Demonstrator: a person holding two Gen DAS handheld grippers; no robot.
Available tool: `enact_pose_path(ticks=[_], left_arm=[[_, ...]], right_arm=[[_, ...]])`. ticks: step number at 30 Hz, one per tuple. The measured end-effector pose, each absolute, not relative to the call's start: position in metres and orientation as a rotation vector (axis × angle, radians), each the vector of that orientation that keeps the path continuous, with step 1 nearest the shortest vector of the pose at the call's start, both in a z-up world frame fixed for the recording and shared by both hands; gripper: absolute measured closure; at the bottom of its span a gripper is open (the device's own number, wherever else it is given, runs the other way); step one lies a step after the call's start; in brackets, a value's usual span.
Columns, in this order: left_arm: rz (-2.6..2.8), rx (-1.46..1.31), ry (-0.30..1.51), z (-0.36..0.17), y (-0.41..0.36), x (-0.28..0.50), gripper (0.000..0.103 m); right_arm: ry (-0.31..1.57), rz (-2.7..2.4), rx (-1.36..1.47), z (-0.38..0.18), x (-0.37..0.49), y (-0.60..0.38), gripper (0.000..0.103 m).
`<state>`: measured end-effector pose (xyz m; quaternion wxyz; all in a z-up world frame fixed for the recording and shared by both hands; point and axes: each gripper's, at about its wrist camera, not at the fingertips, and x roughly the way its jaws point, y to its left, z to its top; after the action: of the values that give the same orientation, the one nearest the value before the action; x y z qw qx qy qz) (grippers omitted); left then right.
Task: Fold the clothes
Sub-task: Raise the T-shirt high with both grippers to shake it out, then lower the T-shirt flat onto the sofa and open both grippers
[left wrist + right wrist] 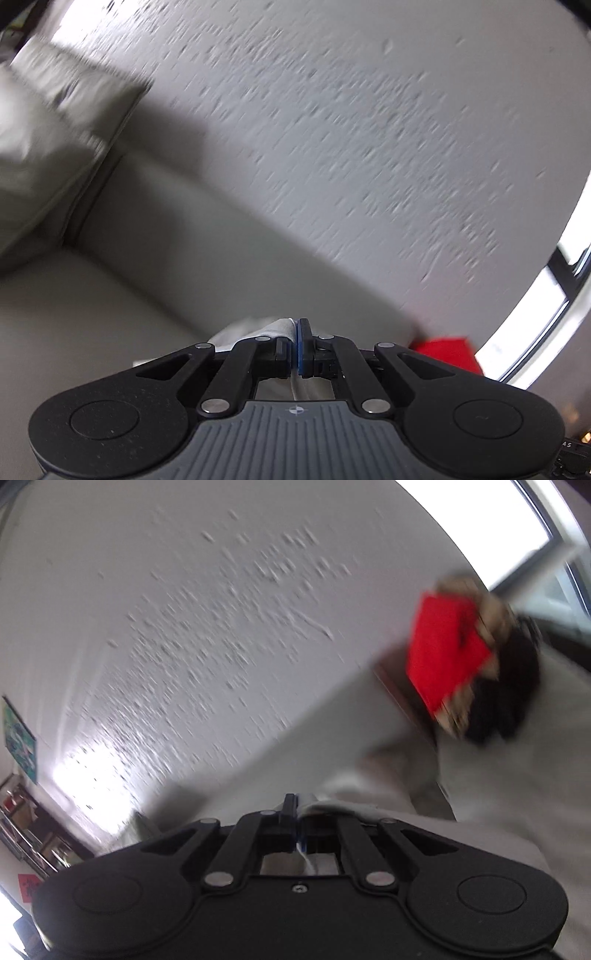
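The left hand-held gripper (295, 345) is pinching a fold of pale, soft cloth (275, 328) between its blue-edged pads, the matte black fingers pressed together on it, and a thin strip of the fabric is hanging down through the gap behind them. The right hand-held gripper (297, 821) is likewise clamping a light, slightly fuzzy garment edge (343, 808), which is draping rightward over its linkage. Both cameras are tilting upward, so most of each view is filling with a white, bumpy textured ceiling (351, 122), smeared by motion blur. Below it, in the left view, a smooth beige sofa (147, 240) with a squarish cushion (55, 155) is showing. A bright red, flat-sided object (443, 646) is sitting against something dark and furry in the right view, too blurred to identify; its corner is also peeking out in the left view. Most of the garment is hidden beneath the gripper bodies.
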<state>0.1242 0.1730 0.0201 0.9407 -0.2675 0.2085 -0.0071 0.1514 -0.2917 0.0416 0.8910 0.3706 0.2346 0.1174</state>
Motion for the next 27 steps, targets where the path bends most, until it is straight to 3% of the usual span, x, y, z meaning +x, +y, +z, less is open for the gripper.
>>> enact_pose_path(ticks=[5,10,27], left_arm=[[0.075,-0.642,0.612,-0.077,0.189,0.119,0.102],[0.125,-0.656,0.715,-0.123,0.194,0.109,0.102],[0.124,-0.573,0.728,-0.082,0.194,0.048,0.102]], right_arm=[[0.666,0.176,0.829,-0.049,0.144,-0.286,0.101],[0.792,0.135,0.825,-0.098,0.127,-0.276,0.101],[0.851,0.068,0.697,-0.064,0.055,-0.274,0.101]])
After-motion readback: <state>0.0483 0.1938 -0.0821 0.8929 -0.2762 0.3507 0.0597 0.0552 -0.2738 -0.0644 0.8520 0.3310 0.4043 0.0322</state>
